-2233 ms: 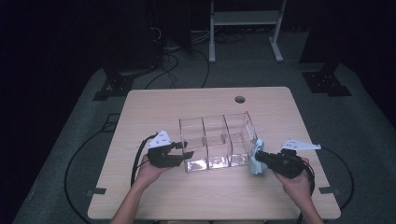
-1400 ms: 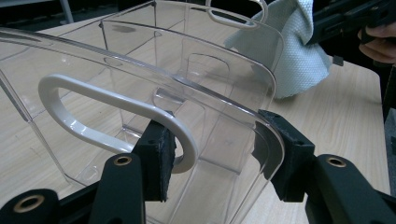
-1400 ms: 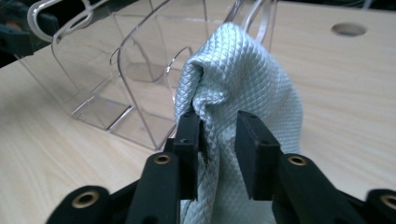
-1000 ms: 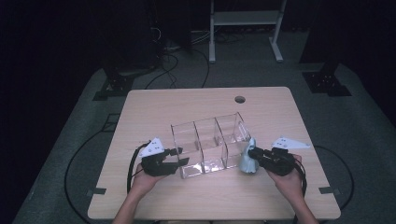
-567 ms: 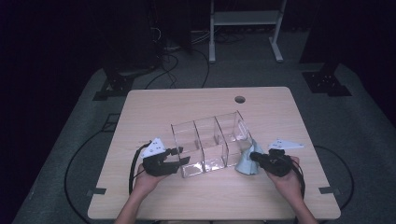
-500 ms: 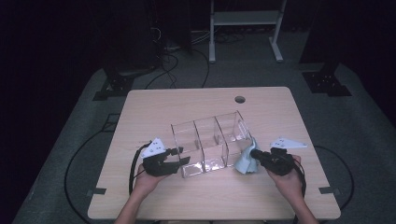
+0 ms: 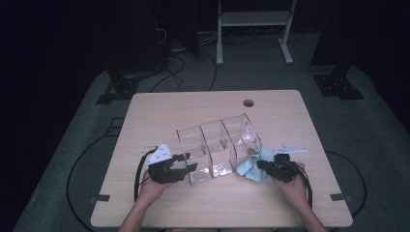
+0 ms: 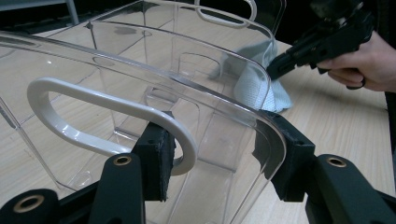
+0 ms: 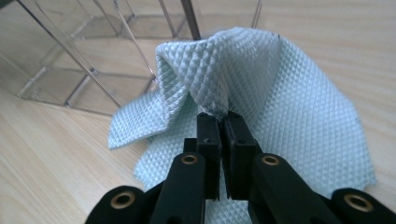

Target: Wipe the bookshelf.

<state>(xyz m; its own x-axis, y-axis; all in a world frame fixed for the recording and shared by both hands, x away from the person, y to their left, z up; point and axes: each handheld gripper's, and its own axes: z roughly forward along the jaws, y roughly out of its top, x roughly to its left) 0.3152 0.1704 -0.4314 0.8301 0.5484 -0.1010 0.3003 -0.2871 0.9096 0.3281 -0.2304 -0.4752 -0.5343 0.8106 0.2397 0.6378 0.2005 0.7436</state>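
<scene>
A clear three-compartment organizer (image 7: pixel 217 147) is seen standing on the light wooden counter (image 7: pixel 159 116), turned at an angle to the counter's edges, its compartments holding nothing. Its end wall nearest the left tool (image 7: pixel 187 162) is clamped between that tool's jaws, which are partly closed: in the left gripper view one pad is pressed against the inner face of the wall (image 8: pixel 205 135) beside the white oval handle cutout (image 8: pixel 109 119), the other against the outer face at the wall's rounded corner.

A pale blue waffle-textured cloth (image 7: pixel 250 166) is spread on the counter just beside the organizer's opposite end, touching its lower corner. A raised fold of the cloth (image 9: pixel 219 79) is pinched by the right tool (image 7: pixel 261 166), whose jaws have just been closing and are now seen pressed together on the fabric in the right gripper view. The rest of the cloth is draped flat on the counter around and under the jaws. In the left gripper view the right tool (image 8: pixel 280 70) is seen through and past the organizer, its tip on the cloth (image 8: pixel 259 86), held by a hand (image 8: pixel 362 63).
</scene>
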